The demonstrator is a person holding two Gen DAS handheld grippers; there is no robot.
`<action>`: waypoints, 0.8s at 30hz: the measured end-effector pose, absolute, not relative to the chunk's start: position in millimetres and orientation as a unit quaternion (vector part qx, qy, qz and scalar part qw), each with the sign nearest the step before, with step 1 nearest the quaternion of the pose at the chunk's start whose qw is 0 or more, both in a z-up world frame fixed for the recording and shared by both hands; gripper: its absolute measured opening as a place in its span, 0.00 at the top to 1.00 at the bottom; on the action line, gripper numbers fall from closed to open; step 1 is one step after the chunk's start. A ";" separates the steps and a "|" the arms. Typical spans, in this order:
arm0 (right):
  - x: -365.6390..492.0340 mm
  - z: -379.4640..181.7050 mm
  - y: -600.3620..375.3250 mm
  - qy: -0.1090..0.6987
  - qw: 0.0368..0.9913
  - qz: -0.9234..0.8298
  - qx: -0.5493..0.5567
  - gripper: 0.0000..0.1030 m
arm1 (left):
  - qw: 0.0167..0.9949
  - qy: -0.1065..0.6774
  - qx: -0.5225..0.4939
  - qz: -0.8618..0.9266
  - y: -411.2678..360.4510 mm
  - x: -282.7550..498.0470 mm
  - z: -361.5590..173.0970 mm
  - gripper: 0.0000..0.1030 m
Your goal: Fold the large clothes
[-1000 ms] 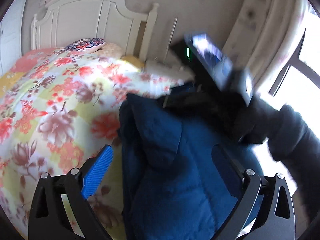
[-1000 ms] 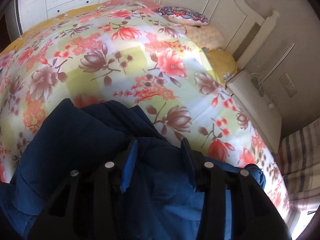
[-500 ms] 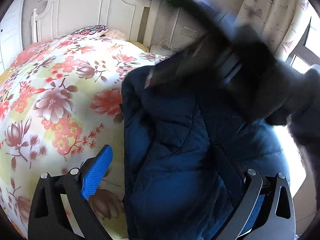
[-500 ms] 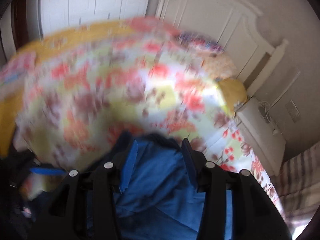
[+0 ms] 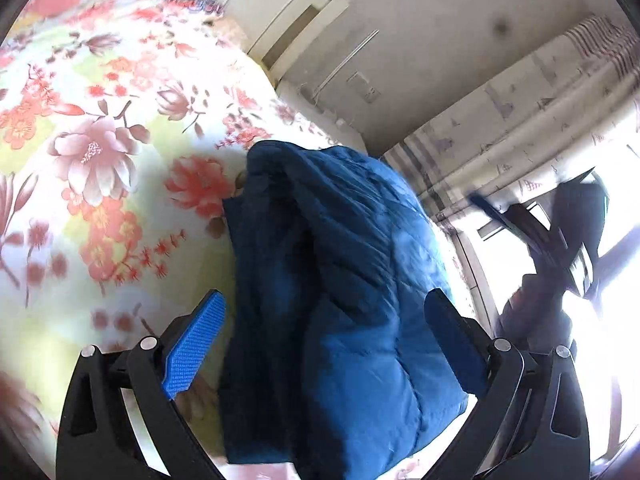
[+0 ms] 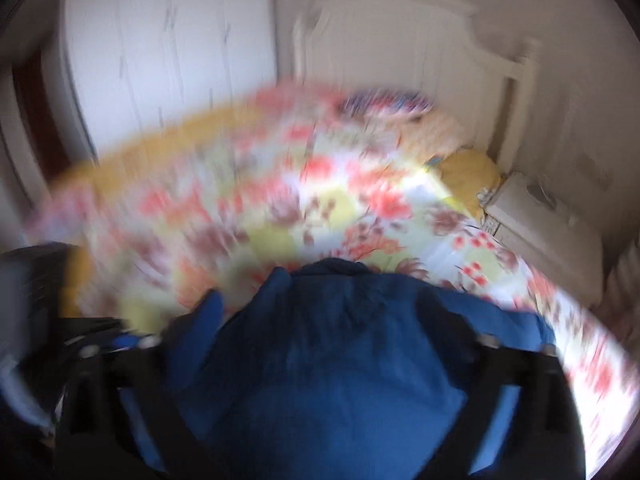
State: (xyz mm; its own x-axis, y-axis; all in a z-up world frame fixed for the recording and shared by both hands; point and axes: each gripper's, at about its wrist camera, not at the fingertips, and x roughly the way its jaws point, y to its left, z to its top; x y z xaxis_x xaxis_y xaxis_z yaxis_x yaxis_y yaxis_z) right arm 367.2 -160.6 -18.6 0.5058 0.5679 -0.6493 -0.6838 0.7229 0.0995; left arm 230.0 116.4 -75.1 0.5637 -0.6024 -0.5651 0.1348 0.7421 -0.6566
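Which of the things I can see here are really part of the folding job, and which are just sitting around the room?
Part of the job:
- blue padded jacket, lying on the bed
- left gripper, open
- right gripper, jaws opening above the jacket

Just lying about:
- floral bedspread
- patterned pillow
- white headboard
- curtain
- wardrobe doors

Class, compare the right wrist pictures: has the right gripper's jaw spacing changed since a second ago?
Yes. The right gripper was pinched narrowly on the blue jacket; now its jaws are opening, wide apart against the fixed mount, with the jacket lying loose between them.
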 end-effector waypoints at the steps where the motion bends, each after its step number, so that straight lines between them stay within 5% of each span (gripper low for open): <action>1: 358.6 -13.9 -193.9 0.337 0.868 0.362 -0.039 0.03 | 0.826 0.428 -0.282 -0.237 115.7 241.1 -79.6 0.04; 7: 324.8 -72.2 -345.8 0.408 0.842 0.298 0.188 0.02 | 0.750 0.517 -0.289 -0.294 94.0 285.4 -121.5 0.04; 12: 314.7 -141.0 -378.4 0.474 0.759 0.311 0.319 0.02 | 0.721 0.527 -0.308 -0.329 89.1 293.9 -137.8 0.04; 22: 340.0 -163.3 -316.3 0.515 0.732 0.357 0.267 0.02 | 0.697 0.556 -0.271 -0.363 53.6 299.3 -134.5 0.08; 24: 331.3 -155.0 -313.7 0.491 0.756 0.359 0.242 0.15 | 0.708 0.548 -0.264 -0.360 44.0 296.3 -129.5 0.14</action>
State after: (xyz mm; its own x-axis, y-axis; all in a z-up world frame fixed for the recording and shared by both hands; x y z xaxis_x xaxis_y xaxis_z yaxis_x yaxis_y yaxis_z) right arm 331.3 -313.7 -155.0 0.2604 0.7810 -0.5676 -0.3055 0.6244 0.7189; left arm 296.3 44.0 -129.5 0.1411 -0.7984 -0.5853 0.2191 0.6017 -0.7681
